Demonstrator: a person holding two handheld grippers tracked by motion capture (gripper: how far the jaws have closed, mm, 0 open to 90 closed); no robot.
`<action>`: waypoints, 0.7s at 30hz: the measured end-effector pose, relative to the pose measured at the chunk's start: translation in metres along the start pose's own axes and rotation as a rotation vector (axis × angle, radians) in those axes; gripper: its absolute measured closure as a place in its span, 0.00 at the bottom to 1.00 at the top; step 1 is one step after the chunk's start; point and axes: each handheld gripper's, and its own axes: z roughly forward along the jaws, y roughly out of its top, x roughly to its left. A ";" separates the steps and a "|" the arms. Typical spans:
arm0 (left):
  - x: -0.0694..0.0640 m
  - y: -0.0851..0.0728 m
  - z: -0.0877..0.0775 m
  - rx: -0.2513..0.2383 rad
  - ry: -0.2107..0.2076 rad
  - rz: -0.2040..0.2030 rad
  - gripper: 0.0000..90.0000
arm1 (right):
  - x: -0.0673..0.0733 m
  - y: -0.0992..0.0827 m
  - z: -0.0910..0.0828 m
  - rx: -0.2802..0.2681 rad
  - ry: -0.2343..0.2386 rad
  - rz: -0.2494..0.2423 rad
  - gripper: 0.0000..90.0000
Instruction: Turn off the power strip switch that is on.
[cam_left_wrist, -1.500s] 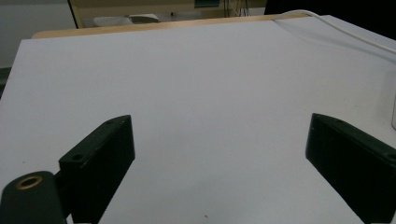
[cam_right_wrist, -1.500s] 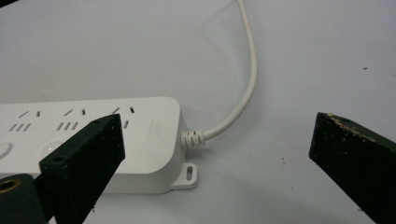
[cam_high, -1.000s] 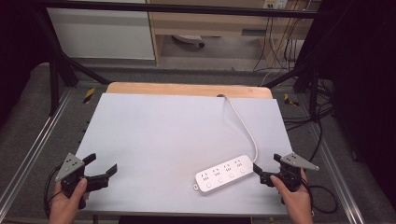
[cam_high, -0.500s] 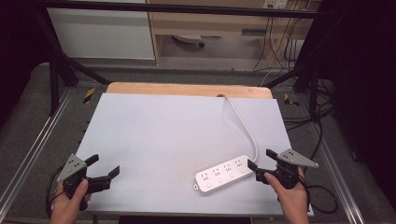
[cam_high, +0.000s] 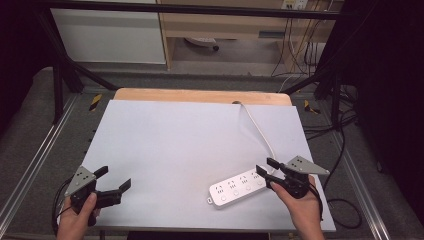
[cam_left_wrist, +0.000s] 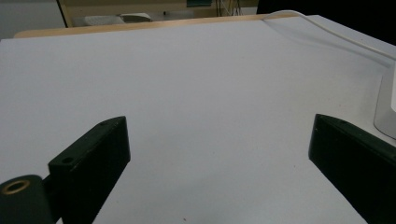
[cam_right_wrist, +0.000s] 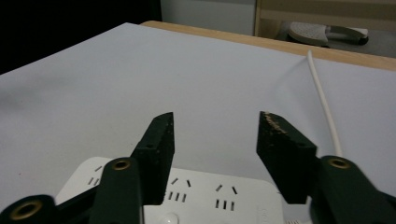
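Note:
A white power strip (cam_high: 237, 186) lies slantwise at the front right of the white tabletop (cam_high: 175, 140), and its white cable (cam_high: 260, 130) runs to the table's far edge. My right gripper (cam_high: 265, 166) is open, its jaws just over the strip's right end. In the right gripper view the open gripper (cam_right_wrist: 215, 126) hovers above the power strip (cam_right_wrist: 196, 191), with the cable (cam_right_wrist: 322, 102) beyond. Near the front left corner my left gripper (cam_high: 114, 177) is wide open with nothing between its jaws. The left gripper view has the gripper (cam_left_wrist: 219, 144) over bare table and the strip's end (cam_left_wrist: 386, 112) at the right edge.
A wooden strip (cam_high: 200, 95) borders the table's far side. Metal frame rails (cam_high: 35, 160) run along both sides. Dark cables (cam_high: 340, 155) lie on the floor at the right. A white cabinet (cam_high: 110, 35) and a wooden shelf stand beyond the table.
My right gripper has moved left and forward until its jaws stand over the strip's right end. The left gripper has drifted slightly right. The power strip has not moved.

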 end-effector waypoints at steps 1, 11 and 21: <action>0.000 0.000 0.000 0.001 0.001 0.000 0.06 | 0.001 0.000 0.001 -0.004 0.005 -0.006 0.63; 0.001 0.000 0.000 0.009 0.002 0.011 0.06 | 0.011 -0.006 0.006 0.005 0.020 -0.028 0.89; 0.001 0.000 0.000 0.008 0.006 0.012 0.06 | 0.010 -0.018 0.010 -0.016 0.001 -0.045 0.99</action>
